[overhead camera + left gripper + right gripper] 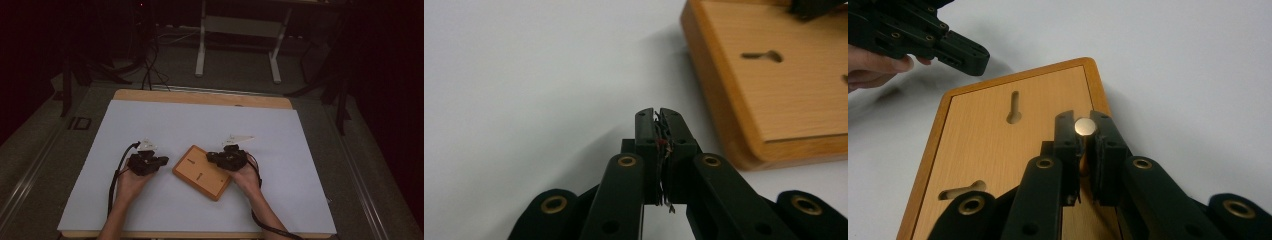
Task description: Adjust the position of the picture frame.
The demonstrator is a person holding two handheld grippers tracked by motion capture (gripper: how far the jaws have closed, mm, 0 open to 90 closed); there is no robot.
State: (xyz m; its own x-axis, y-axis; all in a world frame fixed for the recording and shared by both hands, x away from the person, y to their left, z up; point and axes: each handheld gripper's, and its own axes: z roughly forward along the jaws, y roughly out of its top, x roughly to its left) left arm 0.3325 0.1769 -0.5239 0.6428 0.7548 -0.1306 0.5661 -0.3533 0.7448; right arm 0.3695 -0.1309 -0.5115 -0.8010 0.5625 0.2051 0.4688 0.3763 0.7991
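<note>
A flat wooden board [202, 172] with keyhole slots [1014, 107] lies tilted on the white table cover [150, 125], between my two grippers. My left gripper [164, 160] rests just left of the board and points at its near edge [729, 125]. Its jaws are pressed together [658, 112], with thin frayed strands in the seam between them. My right gripper [210, 157] reaches over the board's right part. It is shut on a small round metal disc [1085, 126], held just above the wood. The left gripper [968, 57] also shows beyond the board's far corner in the right gripper view.
The white cover spans most of a wooden table, whose bare strip [200, 97] shows at the far edge. Beyond it are a dark floor, cables [150, 70] and the white legs of a frame [237, 30]. A cable trails from each gripper toward me.
</note>
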